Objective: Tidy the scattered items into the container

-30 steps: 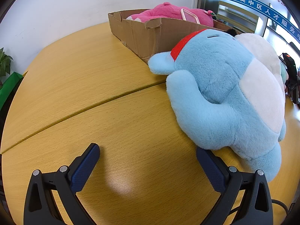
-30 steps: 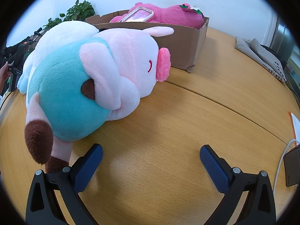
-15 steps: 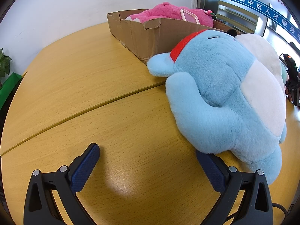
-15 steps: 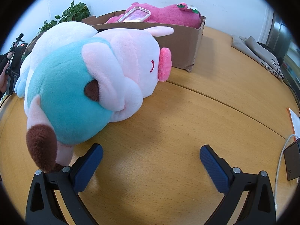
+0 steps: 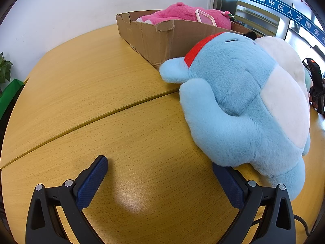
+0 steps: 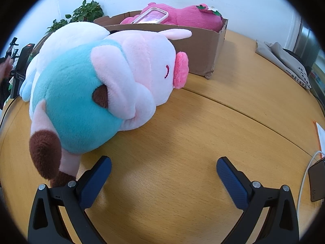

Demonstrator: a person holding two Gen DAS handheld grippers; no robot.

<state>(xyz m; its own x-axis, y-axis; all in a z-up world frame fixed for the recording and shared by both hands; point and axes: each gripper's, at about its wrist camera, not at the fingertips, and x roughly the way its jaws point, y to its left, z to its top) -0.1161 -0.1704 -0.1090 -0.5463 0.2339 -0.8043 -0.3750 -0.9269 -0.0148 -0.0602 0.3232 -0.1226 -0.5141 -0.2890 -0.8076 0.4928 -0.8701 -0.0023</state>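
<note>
A light blue plush toy point(image 5: 239, 109) with a white belly and red collar lies on the wooden table point(image 5: 85, 93), in front of a cardboard box point(image 5: 162, 38). My left gripper point(image 5: 160, 168) is open; its right finger sits just under the toy's lower edge. From the right wrist view a pink and teal plush pig point(image 6: 97, 85) lies left of centre, its brown hoof near my open right gripper point(image 6: 163, 167). The cardboard box point(image 6: 201, 46) holds a magenta plush point(image 6: 186, 18) and a clear case point(image 6: 151, 16).
Behind the pig lies a white plush point(image 6: 69, 34). A grey bag point(image 6: 284, 61) lies at the far right of the table, with a phone and white cable point(image 6: 316, 174) at the right edge. A potted plant point(image 6: 83, 12) and a black stand point(image 5: 314, 81) flank the table.
Both grippers have crept slightly closer to the plush toys. Neither gripper has closed and the toys lie as before.
</note>
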